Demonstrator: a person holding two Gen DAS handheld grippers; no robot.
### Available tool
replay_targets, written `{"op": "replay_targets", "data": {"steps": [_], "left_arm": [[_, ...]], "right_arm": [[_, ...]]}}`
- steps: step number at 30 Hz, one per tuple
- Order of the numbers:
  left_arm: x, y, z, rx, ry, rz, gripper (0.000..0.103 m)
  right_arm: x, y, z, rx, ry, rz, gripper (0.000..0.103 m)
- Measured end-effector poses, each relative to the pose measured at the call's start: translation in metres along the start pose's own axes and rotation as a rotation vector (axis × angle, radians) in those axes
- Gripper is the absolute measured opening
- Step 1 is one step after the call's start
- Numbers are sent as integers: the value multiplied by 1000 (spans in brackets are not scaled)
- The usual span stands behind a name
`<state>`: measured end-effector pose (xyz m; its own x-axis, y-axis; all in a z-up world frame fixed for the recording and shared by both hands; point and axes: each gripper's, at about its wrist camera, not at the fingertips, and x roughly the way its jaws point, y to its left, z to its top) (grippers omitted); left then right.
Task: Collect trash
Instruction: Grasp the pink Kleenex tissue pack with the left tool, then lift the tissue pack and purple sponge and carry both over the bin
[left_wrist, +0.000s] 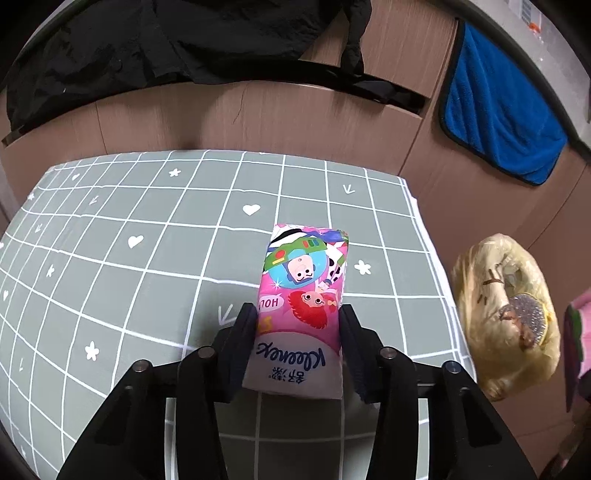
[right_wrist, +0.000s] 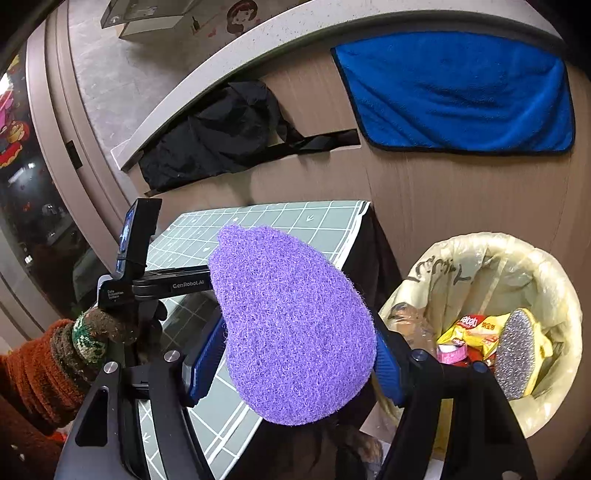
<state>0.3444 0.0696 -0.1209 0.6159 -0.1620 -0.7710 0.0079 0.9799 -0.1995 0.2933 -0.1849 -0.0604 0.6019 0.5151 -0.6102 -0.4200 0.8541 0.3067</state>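
My left gripper (left_wrist: 297, 314) is shut on a pink Kleenex tissue pack (left_wrist: 303, 295) with cartoon figures and holds it just above the grey grid-patterned table (left_wrist: 129, 258). My right gripper (right_wrist: 299, 339) is shut on a purple scrub sponge (right_wrist: 288, 325), held off the table's right edge, to the left of the trash bin (right_wrist: 554, 280). The bin has a pale yellow liner and holds a silver-and-yellow scrubber (right_wrist: 517, 350) and snack wrappers (right_wrist: 469, 328). The bin also shows in the left wrist view (left_wrist: 476, 266), right of the table.
Brown cabinet fronts (left_wrist: 295, 118) stand behind the table. A blue towel (right_wrist: 458, 92) and a black cloth (right_wrist: 218, 136) hang on them. The left gripper's body and the person's gloved hand (right_wrist: 99, 328) show at the left of the right wrist view.
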Motion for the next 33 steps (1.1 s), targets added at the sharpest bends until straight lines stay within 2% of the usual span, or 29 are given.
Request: {"op": "replay_targets", "data": {"steps": [10, 19, 23, 27, 33], "left_arm": [[-45, 24, -18, -43, -55, -16, 43], [-107, 40, -19, -100, -195, -22, 43], [-137, 25, -13, -79, -281, -31, 43], [-167, -3, -1, -51, -362, -71, 43], [-192, -70, 12, 36, -444, -162, 43]], "right_arm": [[9, 29, 7, -61, 19, 31, 69], [12, 50, 17, -99, 13, 38, 69], [2, 57, 29, -131, -25, 14, 69], [-23, 63, 44, -180, -94, -47, 69], [-80, 44, 65, -208, -216, -161, 69]]}}
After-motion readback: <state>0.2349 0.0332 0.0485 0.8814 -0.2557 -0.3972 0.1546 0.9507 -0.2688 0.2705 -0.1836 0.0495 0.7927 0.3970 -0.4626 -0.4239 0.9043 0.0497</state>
